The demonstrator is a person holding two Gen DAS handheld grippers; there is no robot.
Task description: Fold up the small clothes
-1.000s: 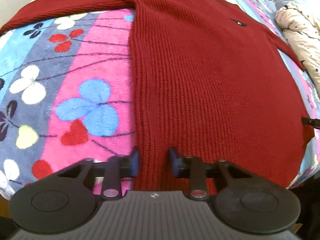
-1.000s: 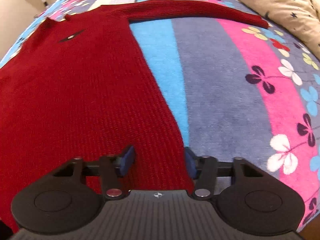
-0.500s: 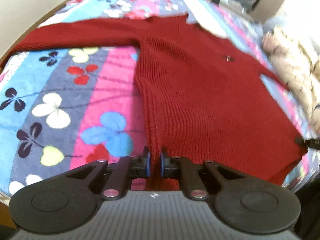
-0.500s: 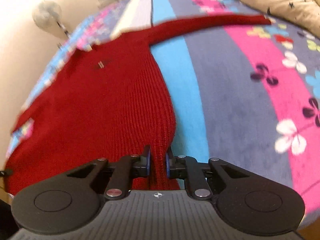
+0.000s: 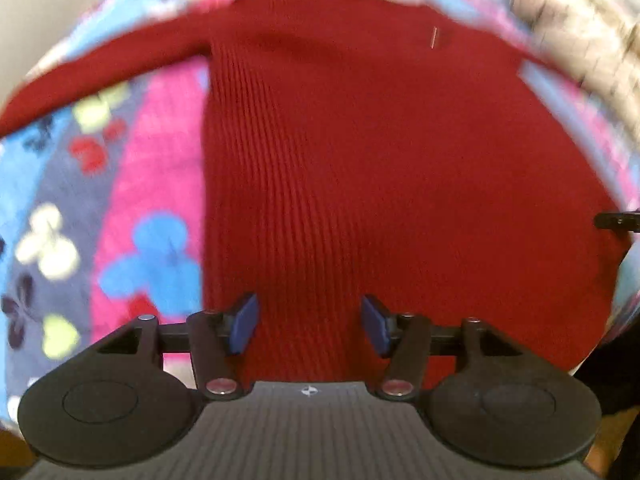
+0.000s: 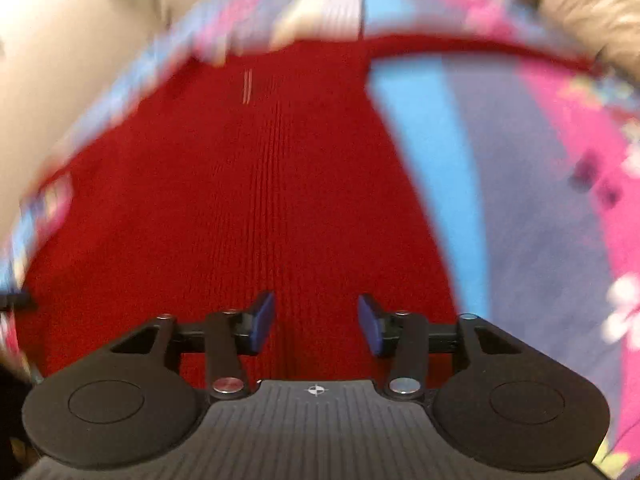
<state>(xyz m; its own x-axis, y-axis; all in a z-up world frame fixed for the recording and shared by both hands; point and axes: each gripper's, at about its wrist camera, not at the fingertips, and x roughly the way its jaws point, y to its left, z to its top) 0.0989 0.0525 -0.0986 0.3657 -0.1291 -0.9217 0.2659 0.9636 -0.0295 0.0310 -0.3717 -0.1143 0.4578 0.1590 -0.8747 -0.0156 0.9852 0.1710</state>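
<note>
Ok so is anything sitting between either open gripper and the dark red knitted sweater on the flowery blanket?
Nothing visible. The left gripper and right gripper both hang open directly over the dark red knitted sweater, with only bare knit showing between their fingers.

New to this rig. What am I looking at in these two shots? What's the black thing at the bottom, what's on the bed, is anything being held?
No robot here: a person carries a two-finger gripper in each hand, each with a fisheye camera looking forward along its fingers. One shot is from the left gripper, the other from the right gripper. The black shape at the bottom is the gripper's own body; the blue pads are its fingertips. A red knitted sweater lies spread on a flowered blanket, sleeves stretched out sideways. A beige quilt sits at the far edge. Both shots are motion-blurred. Both grippers are open over the sweater's lower part, holding nothing.
</note>
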